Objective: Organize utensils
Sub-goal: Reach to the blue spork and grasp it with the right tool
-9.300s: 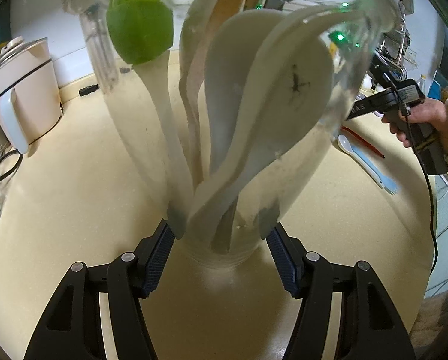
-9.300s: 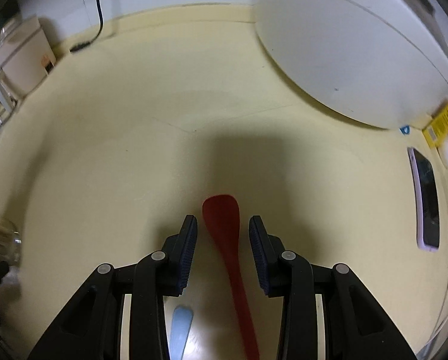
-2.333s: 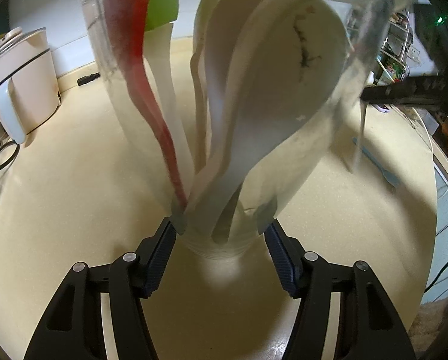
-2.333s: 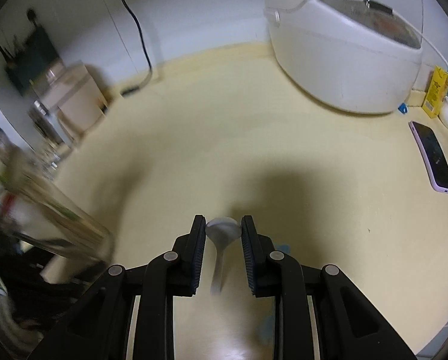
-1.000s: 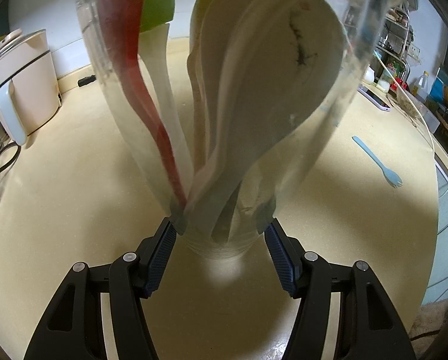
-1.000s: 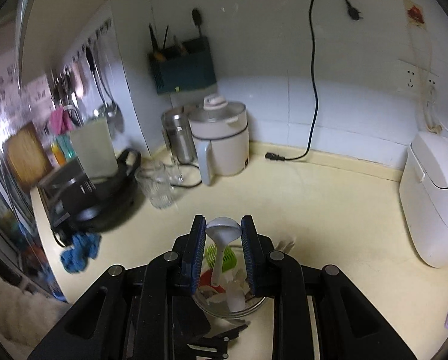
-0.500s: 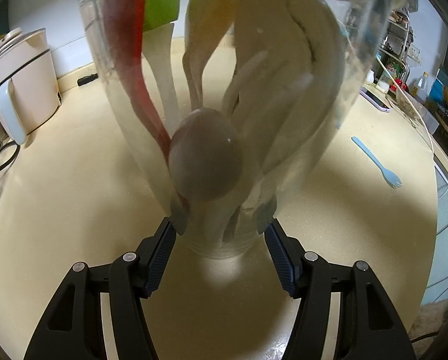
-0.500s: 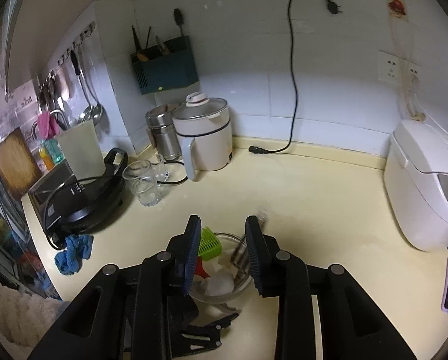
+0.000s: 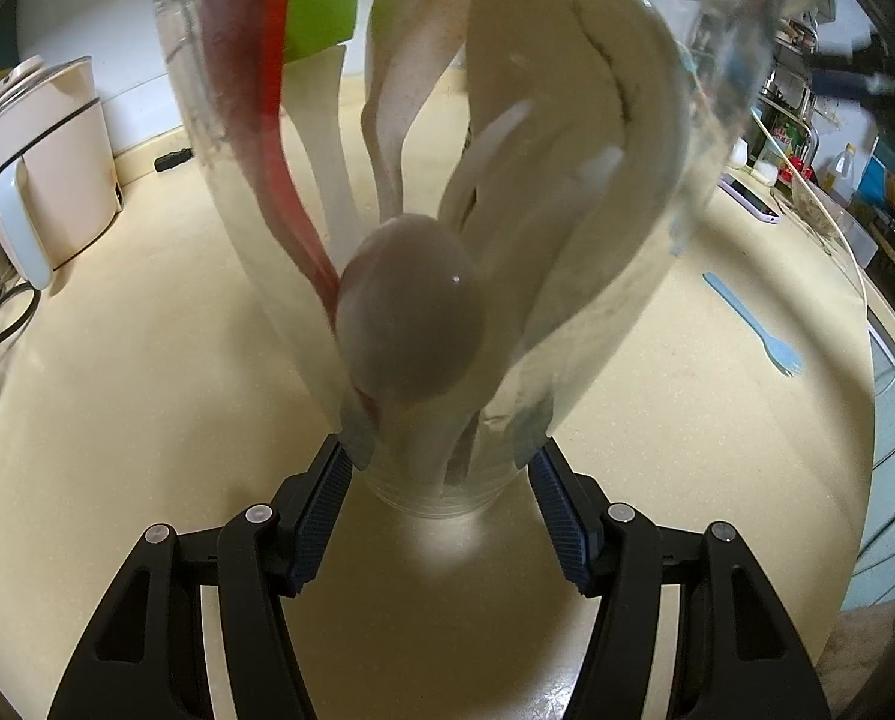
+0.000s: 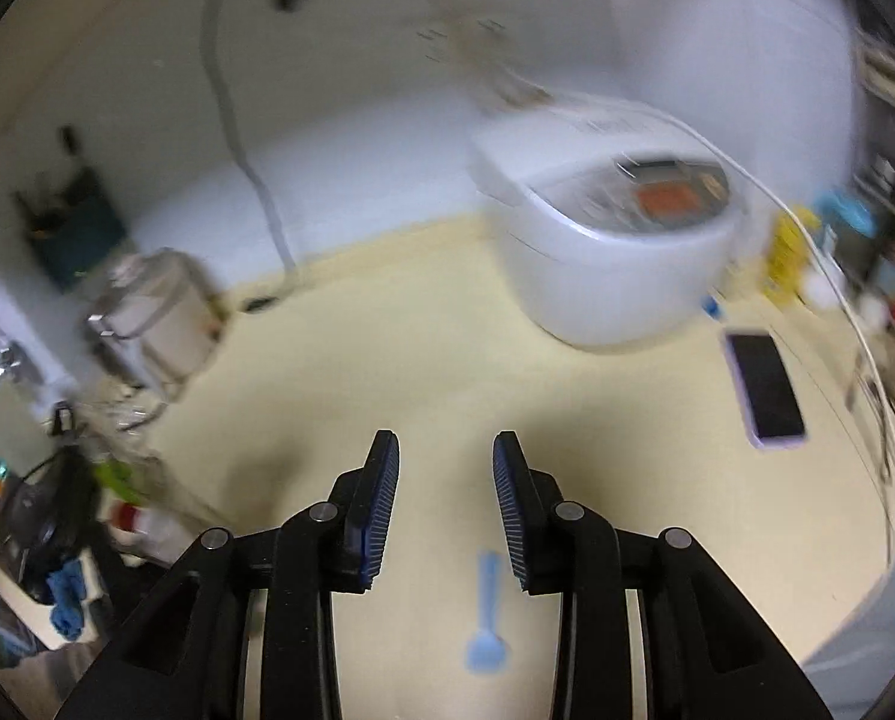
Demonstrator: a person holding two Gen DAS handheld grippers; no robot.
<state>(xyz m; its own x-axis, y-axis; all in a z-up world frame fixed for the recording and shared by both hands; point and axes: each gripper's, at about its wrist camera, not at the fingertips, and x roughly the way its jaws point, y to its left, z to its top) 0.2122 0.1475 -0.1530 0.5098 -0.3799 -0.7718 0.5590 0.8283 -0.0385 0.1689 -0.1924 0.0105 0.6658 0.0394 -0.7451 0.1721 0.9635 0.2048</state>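
The left gripper (image 9: pixel 441 468) is clamped on the base of a clear glass jar (image 9: pixel 657 312), one pad pressed to each side, and the jar stands on the cream counter (image 9: pixel 117 408). Inside the jar, a white ladle (image 9: pixel 411 312) rests bowl down against the near wall. Beside it stand a red spatula (image 9: pixel 249 84), a green-headed brush (image 9: pixel 321 6) and several white rice paddles (image 9: pixel 579 138), all leaning outward toward the rim. On the counter to the right of the jar, well apart from it, lies a blue fork (image 9: pixel 753 324). Farther back on that side lies a phone (image 9: pixel 747 201), and a beige kettle (image 9: pixel 39 162) stands at the left edge.

The right gripper (image 10: pixel 446 504) has just been opening; its jaws stand apart with nothing between them. It hangs over bare counter, and its view is smeared by motion blur. The blue fork (image 10: pixel 486 618) lies on the counter just below its fingertips, tines toward the camera. Beyond it sit a white rice cooker (image 10: pixel 603 240) against the wall and the phone (image 10: pixel 765 384) to the right. The jar (image 10: pixel 141 504) shows blurred at the left edge.
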